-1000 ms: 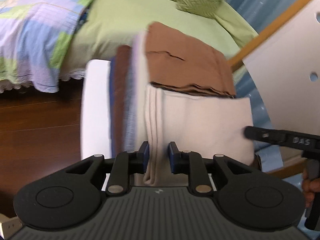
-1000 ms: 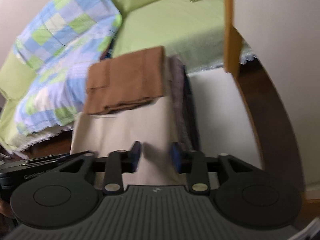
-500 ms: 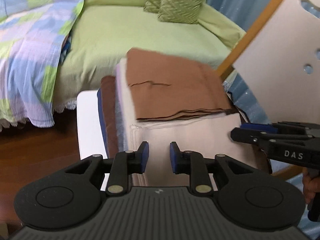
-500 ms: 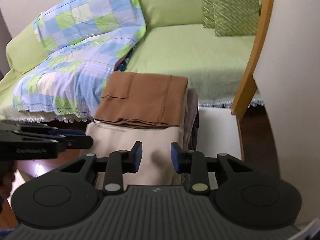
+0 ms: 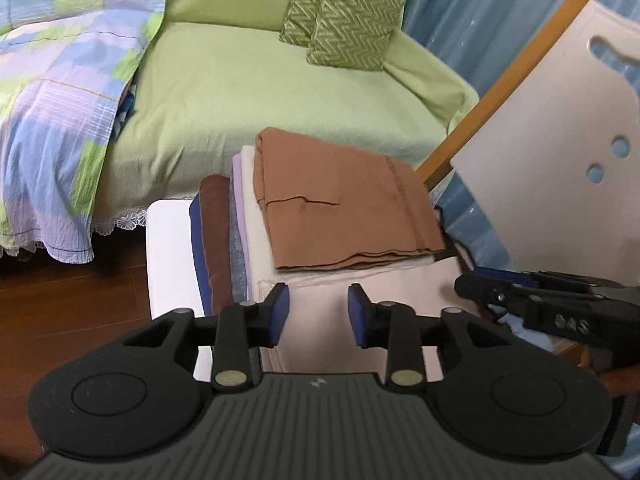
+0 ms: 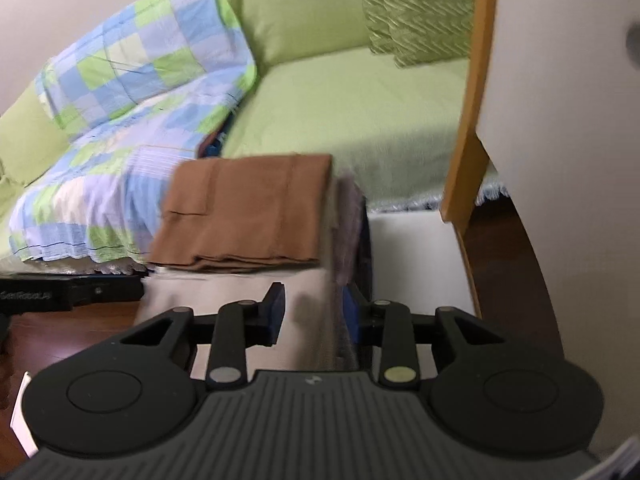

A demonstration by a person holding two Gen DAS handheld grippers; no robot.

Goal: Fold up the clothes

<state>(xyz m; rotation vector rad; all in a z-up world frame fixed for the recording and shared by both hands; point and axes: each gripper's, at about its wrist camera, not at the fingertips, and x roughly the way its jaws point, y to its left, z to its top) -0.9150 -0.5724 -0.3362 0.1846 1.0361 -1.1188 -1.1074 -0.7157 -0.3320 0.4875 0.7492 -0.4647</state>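
A pile of folded clothes lies stacked on the desk, which stands on the floor just before a sofa. A blanket drapes over the sofa's left part, and cushions sit far right. A chair stands right of the pile.

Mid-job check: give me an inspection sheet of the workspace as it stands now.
Surface: white table, bare strip beside the stack.
Job's things: brown folded garment on top of beige folded garment, over a stack of folded clothes.
Clutter: nothing seen.
Grippers: left hand-held gripper open, empty, above the beige garment; right hand-held gripper open, empty, view blurred.
Cables: nothing seen.
Surroundings: green sofa, checked blanket, zigzag cushions, white chair, dark wood floor.
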